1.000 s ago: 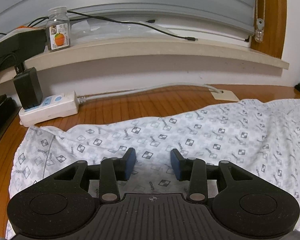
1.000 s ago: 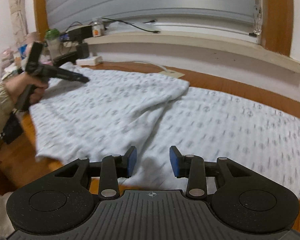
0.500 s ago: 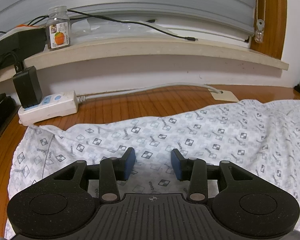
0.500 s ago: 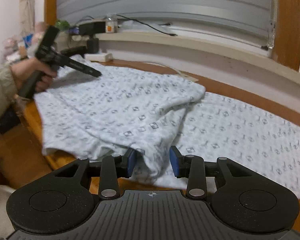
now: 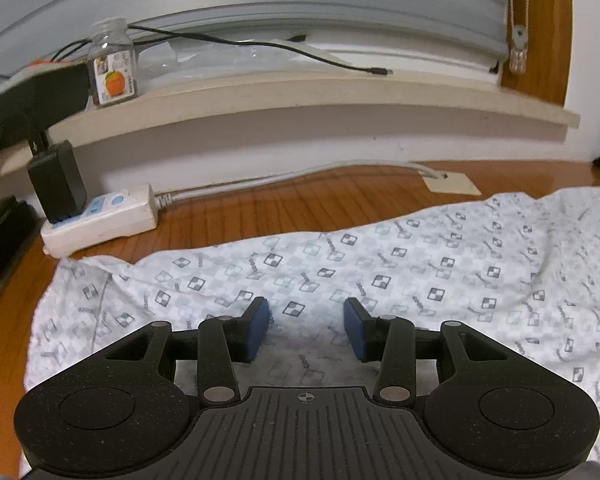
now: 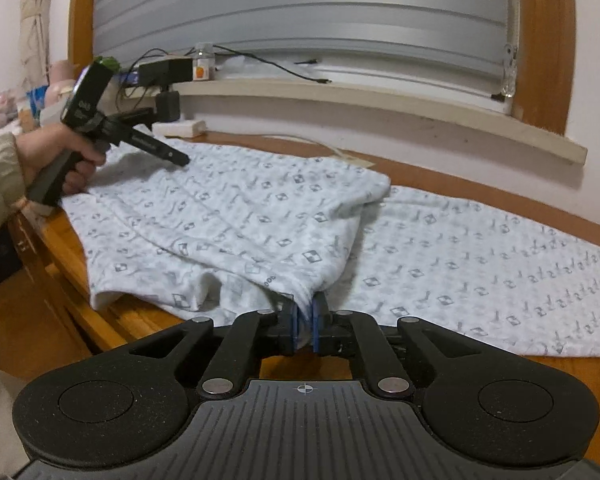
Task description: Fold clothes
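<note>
One wooden tabletop (image 6: 440, 178) carries everything, running under a window sill (image 5: 340, 92). Patterned white garment (image 6: 240, 216) is spread across most of it: left part doubled over into a thicker layer, right part lying flat as a single layer toward the far right edge. Near edge of the folded part hangs slightly past the tabletop's front.

Right gripper (image 6: 305, 322): jaws closing, blue pads pinching a bunched bit of the garment's near edge, cloth visibly between them.

Left gripper (image 5: 306, 326): jaws apart, nothing between them, hovering just over the garment's left end; cannot tell if the tips touch the cloth. In the right wrist view it's held by a hand (image 6: 60, 156) with a beige sleeve, pointing down over the cloth.

Smaller stuff: white power strip (image 5: 100, 222) with a black adapter (image 5: 56, 182) plugged in, on the tabletop beyond the garment's corner. Small glass jar (image 5: 112, 68) with an orange label on the sill, black cable (image 5: 260, 44) trailing beside it.
</note>
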Tool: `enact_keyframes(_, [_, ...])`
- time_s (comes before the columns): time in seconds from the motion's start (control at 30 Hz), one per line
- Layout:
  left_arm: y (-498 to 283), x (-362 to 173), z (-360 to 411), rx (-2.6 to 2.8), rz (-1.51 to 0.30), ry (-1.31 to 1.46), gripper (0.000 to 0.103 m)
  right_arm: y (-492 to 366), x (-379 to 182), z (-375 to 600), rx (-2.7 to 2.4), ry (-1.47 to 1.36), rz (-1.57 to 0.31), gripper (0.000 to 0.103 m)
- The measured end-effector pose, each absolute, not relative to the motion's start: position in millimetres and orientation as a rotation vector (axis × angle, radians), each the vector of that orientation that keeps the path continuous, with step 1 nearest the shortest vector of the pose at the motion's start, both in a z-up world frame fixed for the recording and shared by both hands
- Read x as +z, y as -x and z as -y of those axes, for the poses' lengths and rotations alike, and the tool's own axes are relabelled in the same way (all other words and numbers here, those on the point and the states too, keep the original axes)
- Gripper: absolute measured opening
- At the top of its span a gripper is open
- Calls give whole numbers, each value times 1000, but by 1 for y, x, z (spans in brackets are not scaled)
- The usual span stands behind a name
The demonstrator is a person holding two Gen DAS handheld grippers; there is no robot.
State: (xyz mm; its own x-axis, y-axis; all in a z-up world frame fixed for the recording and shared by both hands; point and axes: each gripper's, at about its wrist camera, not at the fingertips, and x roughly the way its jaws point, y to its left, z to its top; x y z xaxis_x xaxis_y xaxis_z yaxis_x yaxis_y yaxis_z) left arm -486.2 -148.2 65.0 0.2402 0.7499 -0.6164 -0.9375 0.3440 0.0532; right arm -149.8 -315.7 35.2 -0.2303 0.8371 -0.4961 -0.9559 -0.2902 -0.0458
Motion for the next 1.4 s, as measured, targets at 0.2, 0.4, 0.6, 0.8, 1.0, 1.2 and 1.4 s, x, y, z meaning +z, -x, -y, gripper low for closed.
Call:
enact_keyframes(0.2, [391, 101, 137, 941, -567, 270, 47, 147, 30, 312, 1789, 479, -281, 25])
enact_keyframes(0.4, [269, 80, 87, 793, -717, 180, 63, 146, 30, 309, 1807, 466, -269, 26])
enact_keyframes(0.6, [254, 58, 57, 730, -727, 252, 22, 143, 31, 309, 1855, 470, -262, 11])
enact_keyframes(0.8, [262, 70, 57, 800, -627, 185, 1, 141, 37, 317, 1892, 396, -234, 4])
enact_keyframes(1.0, [272, 87, 57, 820, -508, 182, 1, 140, 34, 333, 1855, 376, -253, 4])
enact_keyframes(1.2, [261, 71, 64, 830, -534, 169, 30, 142, 26, 330, 1840, 446, -285, 14])
enact_keyframes(1.4, [297, 79, 83, 888, -502, 208, 64, 109, 34, 349, 1835, 363, -345, 34])
